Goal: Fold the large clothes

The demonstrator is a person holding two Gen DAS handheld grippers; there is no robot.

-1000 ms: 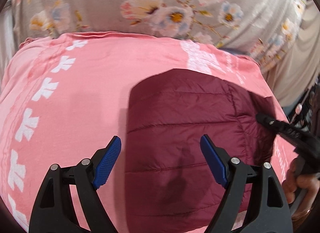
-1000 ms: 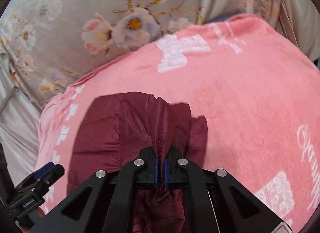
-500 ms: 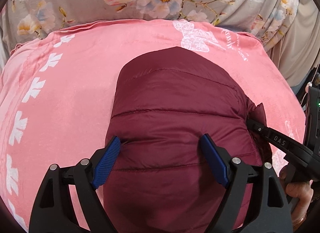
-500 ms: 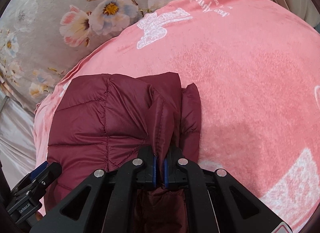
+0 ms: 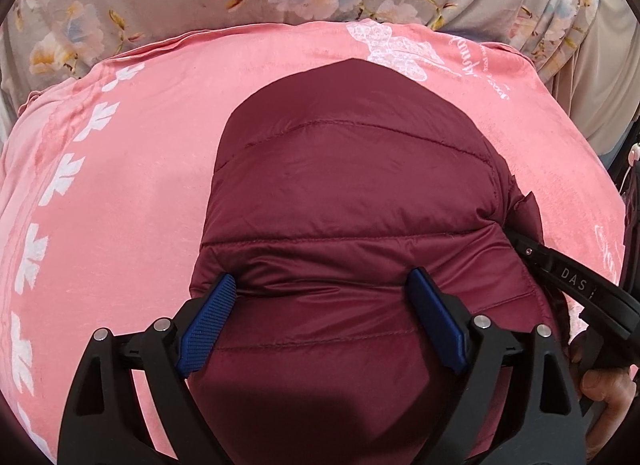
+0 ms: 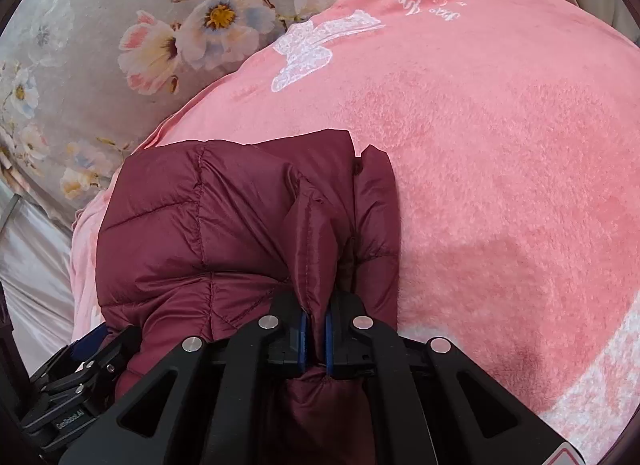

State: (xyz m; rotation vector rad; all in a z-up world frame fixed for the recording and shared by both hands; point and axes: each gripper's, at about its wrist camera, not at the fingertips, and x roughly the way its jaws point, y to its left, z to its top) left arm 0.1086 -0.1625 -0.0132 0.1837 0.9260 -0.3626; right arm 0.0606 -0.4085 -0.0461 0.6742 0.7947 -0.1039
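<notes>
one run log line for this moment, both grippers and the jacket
left gripper jaws opening over jacket | right gripper shut on jacket fold | blanket underneath

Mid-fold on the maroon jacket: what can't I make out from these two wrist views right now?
- Near end of the maroon jacket: cut off by the bottom edge, both views.
- Sleeves, zip, fold count: tucked under the quilted top layer.
- Left gripper: jaws opening; pad contact unclear.
- Right gripper: the pinched fold hides what lies behind.
- Pink blanket under the jacket: covered.
</notes>
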